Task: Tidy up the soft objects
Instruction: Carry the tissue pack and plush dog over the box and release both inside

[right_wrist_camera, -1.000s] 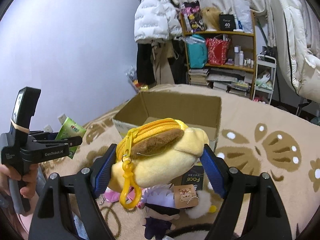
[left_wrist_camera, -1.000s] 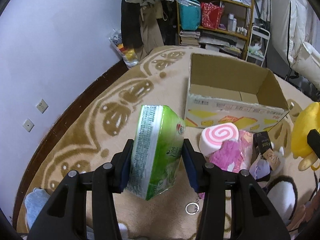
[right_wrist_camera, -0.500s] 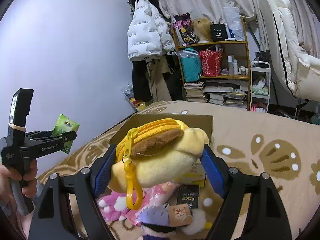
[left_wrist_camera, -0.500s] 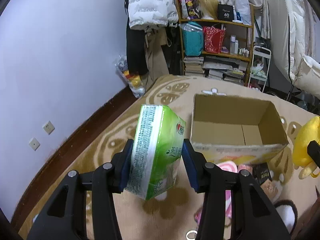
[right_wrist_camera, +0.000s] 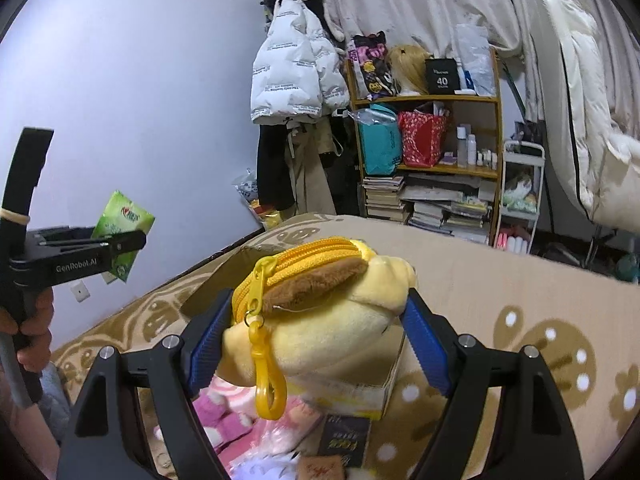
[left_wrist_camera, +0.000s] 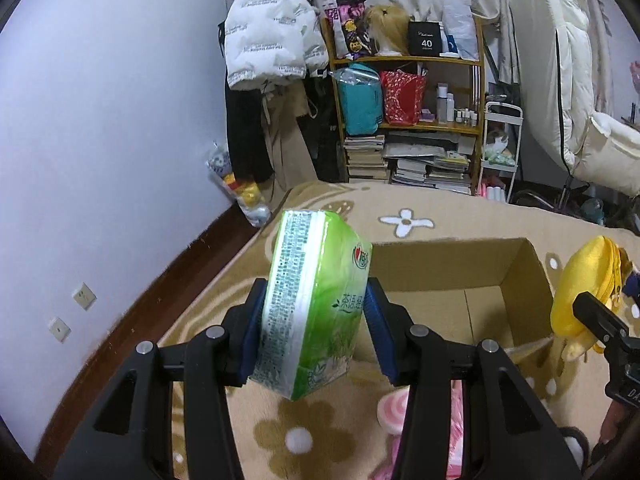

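Left gripper jaws pinch the green tissue pack upright between the pads, while right gripper jaws clamp the yellow plush pouch above the cardboard box.

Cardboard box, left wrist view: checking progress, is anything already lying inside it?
No, the cardboard box shows only bare floor, while the green tissue pack is clamped in the left gripper.
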Tool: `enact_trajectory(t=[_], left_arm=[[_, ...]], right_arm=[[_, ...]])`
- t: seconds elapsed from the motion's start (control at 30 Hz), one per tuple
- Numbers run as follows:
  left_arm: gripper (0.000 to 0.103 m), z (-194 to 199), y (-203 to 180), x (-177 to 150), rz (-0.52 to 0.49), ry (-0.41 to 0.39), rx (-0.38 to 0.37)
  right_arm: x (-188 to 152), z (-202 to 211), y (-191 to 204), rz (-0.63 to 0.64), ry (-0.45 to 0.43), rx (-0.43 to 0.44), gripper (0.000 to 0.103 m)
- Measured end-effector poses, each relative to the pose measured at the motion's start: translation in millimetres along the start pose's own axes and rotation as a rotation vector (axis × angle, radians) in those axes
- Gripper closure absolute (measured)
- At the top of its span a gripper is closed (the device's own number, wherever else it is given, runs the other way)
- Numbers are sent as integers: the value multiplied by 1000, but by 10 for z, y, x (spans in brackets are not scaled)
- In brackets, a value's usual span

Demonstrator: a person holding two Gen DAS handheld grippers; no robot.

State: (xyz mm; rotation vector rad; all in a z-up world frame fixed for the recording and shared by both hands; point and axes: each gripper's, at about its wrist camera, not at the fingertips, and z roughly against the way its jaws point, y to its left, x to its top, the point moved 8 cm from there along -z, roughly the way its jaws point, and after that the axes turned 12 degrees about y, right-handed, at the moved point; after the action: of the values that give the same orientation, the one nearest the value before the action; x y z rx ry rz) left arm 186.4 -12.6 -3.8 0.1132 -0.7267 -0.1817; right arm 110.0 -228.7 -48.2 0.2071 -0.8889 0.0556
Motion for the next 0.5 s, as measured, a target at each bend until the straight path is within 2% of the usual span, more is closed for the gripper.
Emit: enact_trajectory(t=[0.27, 0.5], left_arm=[[57, -175, -57, 236, 7, -9, -36], [57, -259, -113, 323, 7, 4, -74]], right_arm=[[225, -225, -63, 40, -2, 1, 17], [201, -492, -66, 51, 43, 18, 17]])
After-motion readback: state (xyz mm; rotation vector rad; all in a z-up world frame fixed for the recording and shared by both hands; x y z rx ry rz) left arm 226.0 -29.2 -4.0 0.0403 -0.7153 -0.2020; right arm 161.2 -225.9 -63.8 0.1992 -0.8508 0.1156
